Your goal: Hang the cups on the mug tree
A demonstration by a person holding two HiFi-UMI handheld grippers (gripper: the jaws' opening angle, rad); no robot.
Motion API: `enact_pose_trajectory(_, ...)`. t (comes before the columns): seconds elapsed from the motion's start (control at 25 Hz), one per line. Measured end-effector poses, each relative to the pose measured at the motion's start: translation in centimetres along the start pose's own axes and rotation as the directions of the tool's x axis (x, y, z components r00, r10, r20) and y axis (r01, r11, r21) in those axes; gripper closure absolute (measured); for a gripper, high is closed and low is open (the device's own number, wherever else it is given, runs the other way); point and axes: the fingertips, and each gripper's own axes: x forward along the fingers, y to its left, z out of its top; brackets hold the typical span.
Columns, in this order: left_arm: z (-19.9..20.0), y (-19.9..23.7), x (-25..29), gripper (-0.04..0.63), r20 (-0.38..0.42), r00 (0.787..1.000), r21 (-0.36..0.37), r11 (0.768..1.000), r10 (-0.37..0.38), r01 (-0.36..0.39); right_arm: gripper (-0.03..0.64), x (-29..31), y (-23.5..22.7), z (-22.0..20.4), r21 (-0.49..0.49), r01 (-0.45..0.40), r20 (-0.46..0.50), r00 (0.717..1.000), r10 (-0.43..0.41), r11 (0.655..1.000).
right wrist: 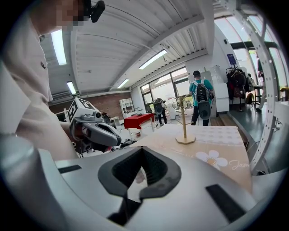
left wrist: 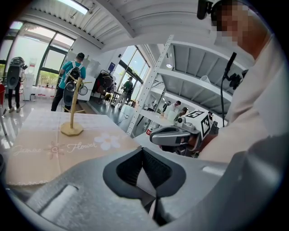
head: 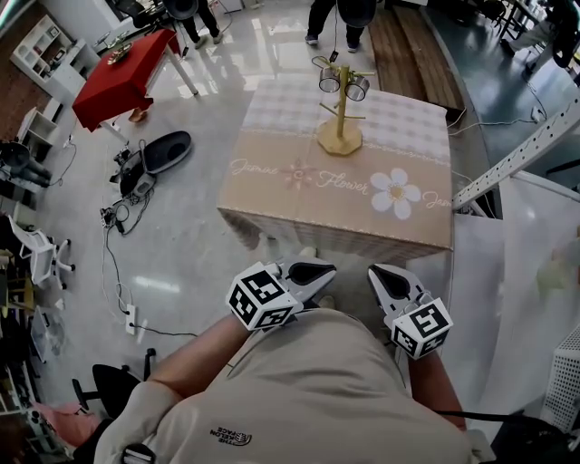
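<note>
A wooden mug tree (head: 340, 120) stands toward the far side of a table under a tan flower-print cloth (head: 299, 204). Two metal cups (head: 329, 80) (head: 357, 88) hang on its upper pegs. Both grippers sit close to the person's torso, short of the table's near edge. My left gripper (head: 313, 270) is shut and empty, and so is my right gripper (head: 388, 279). The left gripper view shows its shut jaws, the right gripper (left wrist: 174, 135) and the mug tree (left wrist: 72, 115) far off. In the right gripper view the left gripper (right wrist: 97, 131) is beside the shut jaws, with the tree (right wrist: 184, 124) beyond.
A red-covered table (head: 122, 77) stands at the far left, with cables and gear (head: 136, 172) on the shiny floor. A white perforated shelf post (head: 517, 159) leans in at the right of the table. People (head: 331, 18) stand beyond the table's far edge.
</note>
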Motion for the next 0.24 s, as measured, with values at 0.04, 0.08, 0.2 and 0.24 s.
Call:
enact_pose_trajectory(0.04, 0.01, 0.14, 0.03, 0.588, -0.001, 1.0, 0.0, 1.0, 0.001, -0.001, 0.603, 0.11, -0.06, -0.05, 0.001, 0.0, -0.001, 1.0, 0.0, 1.0)
enact_pose_trajectory(0.08, 0.03, 0.29, 0.05, 0.586, -0.001, 1.0, 0.0, 1.0, 0.002, -0.002, 0.603, 0.23, -0.12, -0.07, 0.0, -0.001, -0.001, 1.0, 0.001, 1.0)
enact_pose_trajectory(0.2, 0.21, 0.74, 0.2, 0.586, -0.001, 1.0, 0.001, 1.0, 0.005, -0.005, 0.603, 0.61, -0.43, 0.04, -0.006, -0.003, -0.001, 1.0, 0.003, 1.0)
enact_pose_trajectory(0.24, 0.27, 0.88, 0.27, 0.586, -0.001, 1.0, 0.002, 1.0, 0.006, -0.006, 0.603, 0.73, -0.55, 0.08, -0.007, -0.003, -0.001, 1.0, 0.003, 1.0)
